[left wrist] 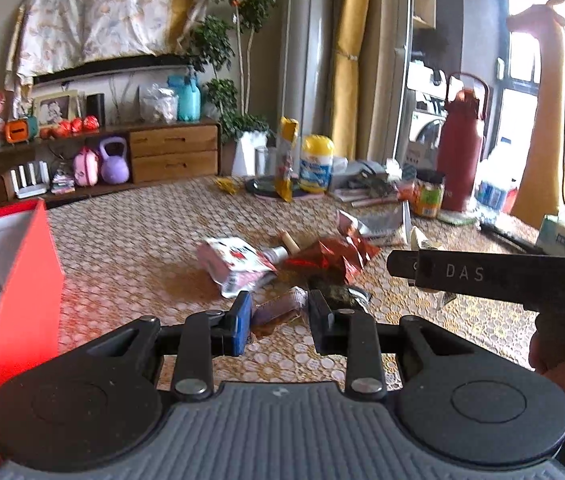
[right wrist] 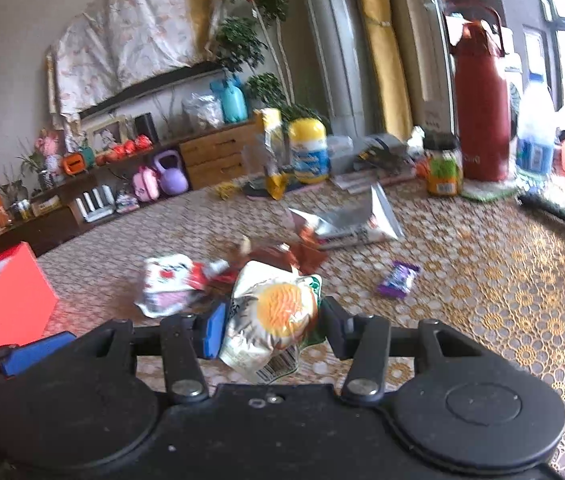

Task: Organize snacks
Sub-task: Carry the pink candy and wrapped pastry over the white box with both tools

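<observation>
Left gripper (left wrist: 278,318): jaws narrow, closed on a small purple-brown wrapped bar (left wrist: 272,312), lifted clear of the patterned tablecloth (left wrist: 130,248). Right gripper (right wrist: 270,328): jaws pinching a white-and-green snack pouch (right wrist: 272,316), its long axis running up and away from the camera. Red box (left wrist: 22,288): lies to the left of both, nearer the left hand, so that bar likely goes in first.

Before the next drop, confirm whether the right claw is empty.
No: the right claw is clamped on a crumpled snack packet with an orange picture on it.
</observation>
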A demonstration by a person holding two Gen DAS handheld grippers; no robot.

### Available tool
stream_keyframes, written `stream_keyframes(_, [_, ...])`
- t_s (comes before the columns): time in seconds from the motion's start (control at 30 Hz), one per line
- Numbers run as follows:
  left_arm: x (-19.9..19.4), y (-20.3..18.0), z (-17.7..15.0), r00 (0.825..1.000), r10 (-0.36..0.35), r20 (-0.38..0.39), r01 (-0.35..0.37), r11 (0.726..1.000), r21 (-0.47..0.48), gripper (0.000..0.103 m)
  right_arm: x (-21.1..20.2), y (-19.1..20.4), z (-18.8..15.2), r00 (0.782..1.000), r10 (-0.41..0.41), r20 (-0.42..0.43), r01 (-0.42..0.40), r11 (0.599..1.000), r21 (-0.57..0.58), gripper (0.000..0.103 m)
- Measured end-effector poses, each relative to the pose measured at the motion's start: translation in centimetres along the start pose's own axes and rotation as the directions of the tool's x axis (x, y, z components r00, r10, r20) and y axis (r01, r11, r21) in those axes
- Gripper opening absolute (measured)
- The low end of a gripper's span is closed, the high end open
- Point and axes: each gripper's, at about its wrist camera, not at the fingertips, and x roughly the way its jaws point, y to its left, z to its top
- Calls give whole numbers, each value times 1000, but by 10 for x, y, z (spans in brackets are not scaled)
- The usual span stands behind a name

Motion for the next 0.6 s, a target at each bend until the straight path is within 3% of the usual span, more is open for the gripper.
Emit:
stream_keyframes(0.33, [-49, 34, 9, 996, 55, 68, -52, 998, -45, 29, -30, 57, 11, 994, 101, 46, -96, 991, -95, 49])
stream_keyframes(0.6, [-85, 77, 19, 983, 140, 120, -130, 987, -89, 29, -41, 108, 15, 981, 185, 54, -173, 968, -182, 49])
